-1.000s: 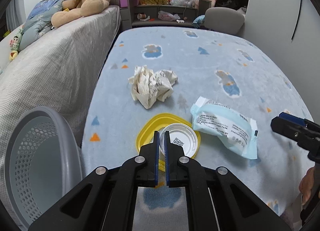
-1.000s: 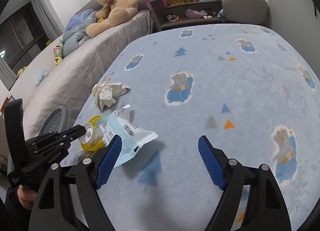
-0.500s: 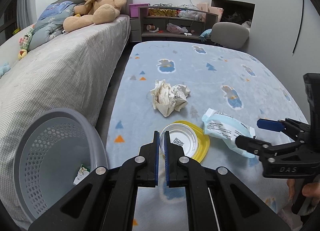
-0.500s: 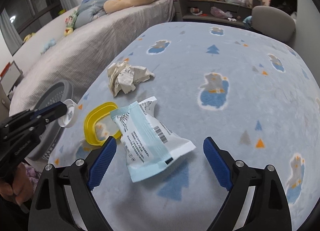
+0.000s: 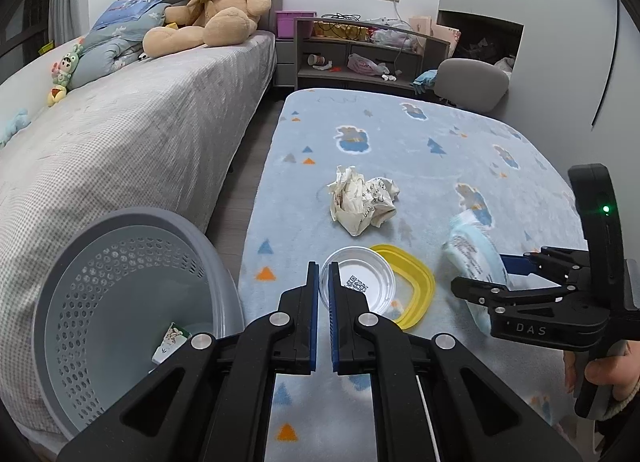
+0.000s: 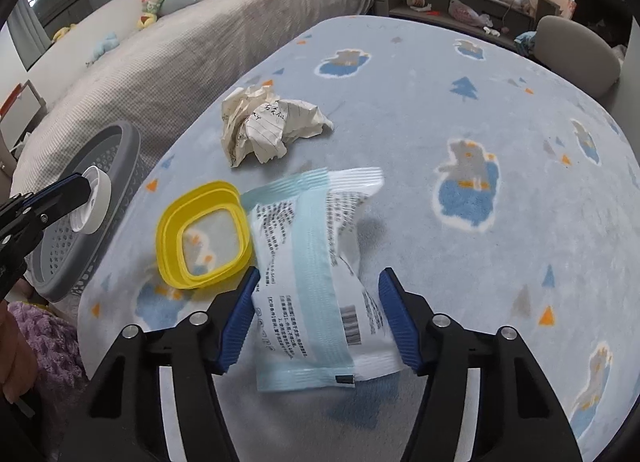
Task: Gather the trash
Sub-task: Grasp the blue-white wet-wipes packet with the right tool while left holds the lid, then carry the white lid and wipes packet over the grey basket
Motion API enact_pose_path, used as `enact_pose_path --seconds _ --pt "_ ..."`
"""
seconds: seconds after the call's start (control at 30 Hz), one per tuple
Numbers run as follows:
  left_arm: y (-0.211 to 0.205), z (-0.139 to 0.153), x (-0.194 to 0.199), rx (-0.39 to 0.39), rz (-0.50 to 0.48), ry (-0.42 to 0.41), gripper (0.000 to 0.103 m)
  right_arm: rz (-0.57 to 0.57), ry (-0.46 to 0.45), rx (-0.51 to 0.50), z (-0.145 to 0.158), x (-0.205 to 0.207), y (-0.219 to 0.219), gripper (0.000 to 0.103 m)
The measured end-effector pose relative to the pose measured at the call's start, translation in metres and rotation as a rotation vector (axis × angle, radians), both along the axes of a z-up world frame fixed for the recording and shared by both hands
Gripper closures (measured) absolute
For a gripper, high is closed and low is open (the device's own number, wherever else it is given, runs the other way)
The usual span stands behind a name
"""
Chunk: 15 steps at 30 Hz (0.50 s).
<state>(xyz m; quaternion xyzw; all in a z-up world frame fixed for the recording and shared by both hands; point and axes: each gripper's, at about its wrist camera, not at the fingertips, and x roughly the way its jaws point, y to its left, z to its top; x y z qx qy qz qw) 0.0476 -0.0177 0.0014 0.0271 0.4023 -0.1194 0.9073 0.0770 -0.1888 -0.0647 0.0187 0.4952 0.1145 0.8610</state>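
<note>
My left gripper (image 5: 323,274) is shut on the rim of a clear plastic cup (image 5: 360,284) and holds it above the rug, right of the grey perforated basket (image 5: 100,302); the cup also shows in the right wrist view (image 6: 94,203). My right gripper (image 6: 318,302) is open, its jaws on either side of a light-blue and white wrapper (image 6: 316,274) lying on the rug; the wrapper shows in the left wrist view (image 5: 474,258) too. A yellow plastic lid (image 6: 202,234) lies left of the wrapper. A crumpled paper ball (image 6: 264,121) lies farther back.
A grey bed (image 5: 120,141) with a teddy bear (image 5: 212,1) runs along the left. A small carton (image 5: 170,346) lies inside the basket. A shelf unit (image 5: 360,49) and a grey chair (image 5: 472,81) stand at the far end of the blue patterned rug (image 5: 400,141).
My left gripper has lifted the cup off the yellow lid and drawn back toward the basket. My right gripper has moved forward until its jaws straddle the wrapper.
</note>
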Motion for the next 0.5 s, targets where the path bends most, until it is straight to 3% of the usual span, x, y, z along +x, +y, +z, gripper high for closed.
enact_pose_path --seconds 0.23,0.5 --pt "0.011 0.006 -0.006 -0.015 0.023 -0.015 0.098 -0.063 -0.029 0.051 0.017 -0.018 -0.007 0.046" --pt "0.037 0.010 -0.017 -0.021 0.074 -0.033 0.098 -0.056 -0.078 0.079 0.044 -0.030 0.008 0.047"
